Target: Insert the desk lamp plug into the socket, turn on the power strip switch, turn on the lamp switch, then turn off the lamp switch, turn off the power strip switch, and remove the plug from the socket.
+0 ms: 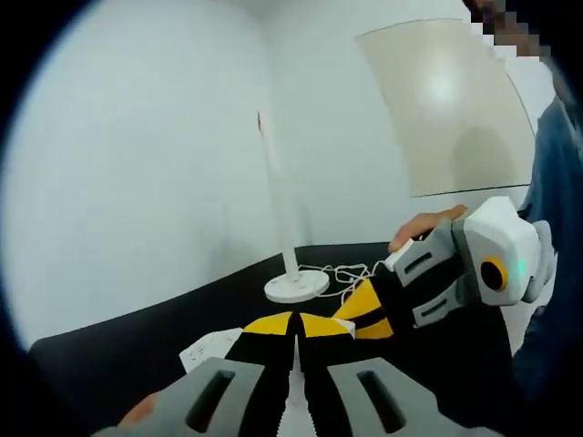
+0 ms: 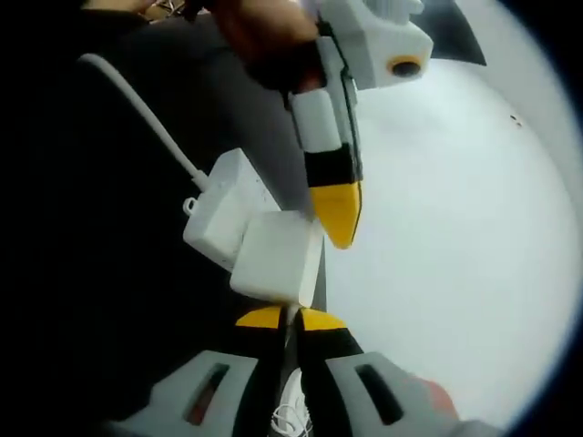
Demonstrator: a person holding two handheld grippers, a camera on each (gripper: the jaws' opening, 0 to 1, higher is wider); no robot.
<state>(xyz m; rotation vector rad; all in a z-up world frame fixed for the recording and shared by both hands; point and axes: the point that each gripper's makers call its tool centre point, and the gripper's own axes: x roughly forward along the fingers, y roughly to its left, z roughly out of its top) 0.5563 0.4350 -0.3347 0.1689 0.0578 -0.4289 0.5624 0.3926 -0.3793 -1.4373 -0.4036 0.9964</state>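
The white plug (image 2: 276, 258), mid-frame, looks light, hard and smooth; grab its flat sides. Both grippers, left gripper (image 1: 296, 332) and right gripper (image 2: 290, 319), are closed and hold nothing.

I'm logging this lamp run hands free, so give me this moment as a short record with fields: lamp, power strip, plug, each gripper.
lamp: white desk lamp upright on the dark table, cord coiled beside its base
power strip: white power strip on the table, cable leading away
plug: white plug block against the strip's end
left gripper: left gripper, tips by the plug
right gripper: right gripper, jaws closed
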